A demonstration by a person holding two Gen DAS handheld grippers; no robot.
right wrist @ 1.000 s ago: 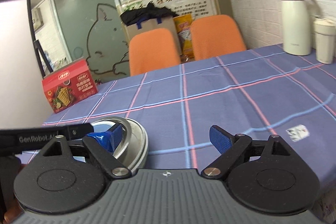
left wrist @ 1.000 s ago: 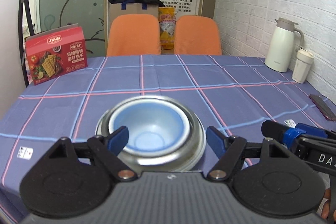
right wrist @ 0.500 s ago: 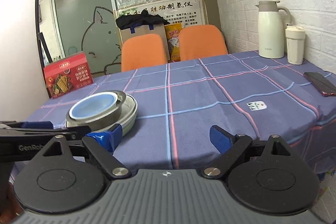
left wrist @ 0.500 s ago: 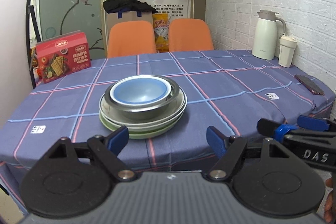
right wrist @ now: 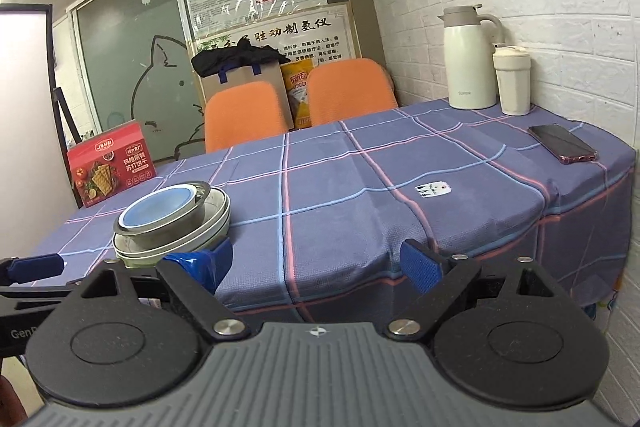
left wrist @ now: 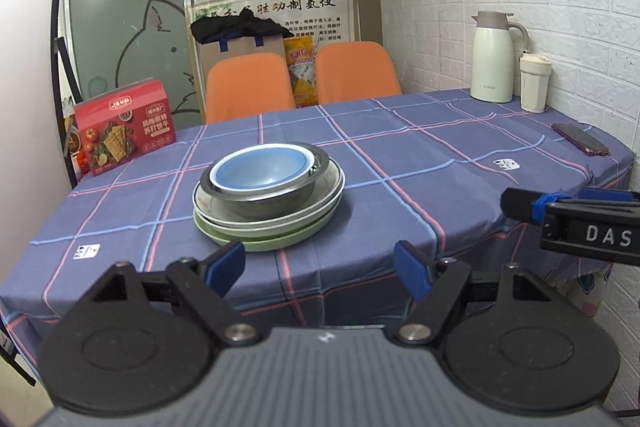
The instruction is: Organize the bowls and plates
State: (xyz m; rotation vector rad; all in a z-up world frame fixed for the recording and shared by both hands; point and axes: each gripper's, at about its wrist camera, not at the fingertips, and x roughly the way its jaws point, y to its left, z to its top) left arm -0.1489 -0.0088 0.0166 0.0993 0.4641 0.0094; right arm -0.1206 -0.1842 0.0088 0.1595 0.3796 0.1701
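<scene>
Since a second ago we have pulled both claws back from the stack, so the dishes now lie well ahead of us instead of right under the fingers. The surface (left wrist: 420,163), covered in a blue cloth with pink and pale blue checks, fills most of both views. Two orange chairs (left wrist: 248,83) stand behind it. A red cracker box (left wrist: 124,129) sits at its far left corner, and a tall white thermos jug (left wrist: 494,59) with a cream lidded cup (left wrist: 534,83) just beside it stands by the brick wall. The stack rests left of centre: a pale green plate (left wrist: 280,241) at the bottom, a white plate (left wrist: 324,201) on it, then a steel bowl (left wrist: 260,205) with a light blue bowl (left wrist: 260,173) nested inside. A dark phone (right wrist: 562,143) lies near the right edge. Our left claw (left wrist: 320,269) is released, holding nothing, short of the stack. Our right claw (right wrist: 318,261) is likewise spread wide, to the right of the stack.
</scene>
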